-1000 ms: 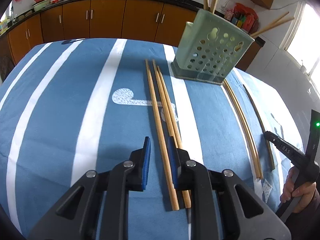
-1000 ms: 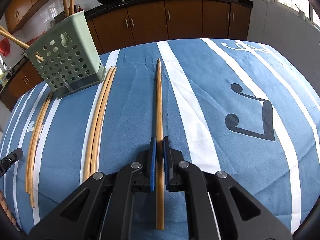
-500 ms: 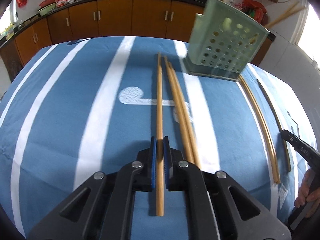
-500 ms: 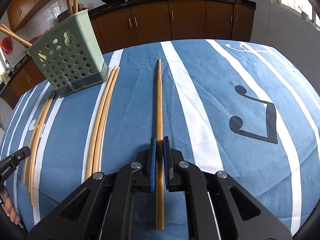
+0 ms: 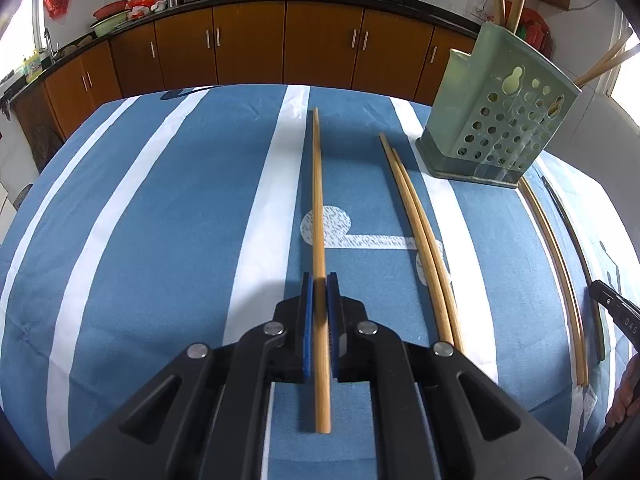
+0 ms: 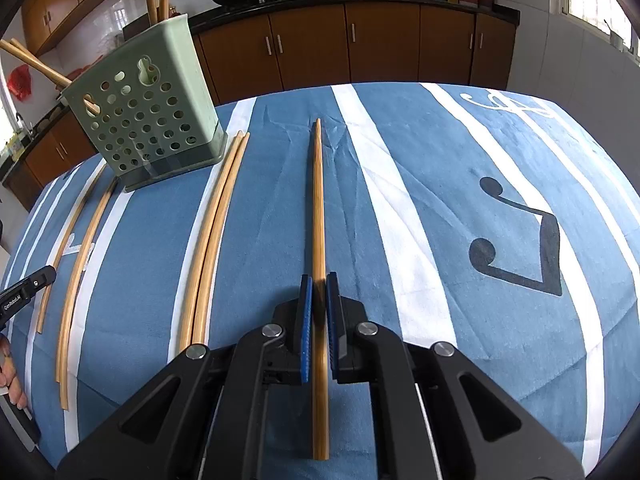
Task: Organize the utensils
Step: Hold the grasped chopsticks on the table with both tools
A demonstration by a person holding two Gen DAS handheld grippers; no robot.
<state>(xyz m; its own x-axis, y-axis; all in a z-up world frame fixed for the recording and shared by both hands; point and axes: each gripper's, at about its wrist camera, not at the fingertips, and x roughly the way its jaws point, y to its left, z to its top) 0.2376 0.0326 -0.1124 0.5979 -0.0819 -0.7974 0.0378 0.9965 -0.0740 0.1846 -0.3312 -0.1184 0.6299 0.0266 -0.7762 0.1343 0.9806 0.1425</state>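
Note:
My left gripper (image 5: 319, 285) is shut on a wooden chopstick (image 5: 317, 200) and holds it above the blue striped cloth, pointing away. A pair of chopsticks (image 5: 416, 224) lies to its right. The green perforated utensil holder (image 5: 496, 120) stands at the far right with chopsticks sticking out of it. My right gripper (image 6: 319, 286) is shut on another chopstick (image 6: 318, 208), pointing away. In the right wrist view the holder (image 6: 144, 112) stands at the far left, with a chopstick pair (image 6: 216, 232) lying between it and my gripper.
More chopsticks (image 6: 76, 256) lie at the cloth's left edge in the right wrist view, and a curved pair (image 5: 556, 264) lies right of the holder in the left wrist view. Brown kitchen cabinets (image 5: 248, 52) stand behind the table (image 5: 140, 240).
My left gripper closed on one chopstick of the group, lifted it and shifted it left, away from the other two. My right gripper still holds its chopstick, slightly higher.

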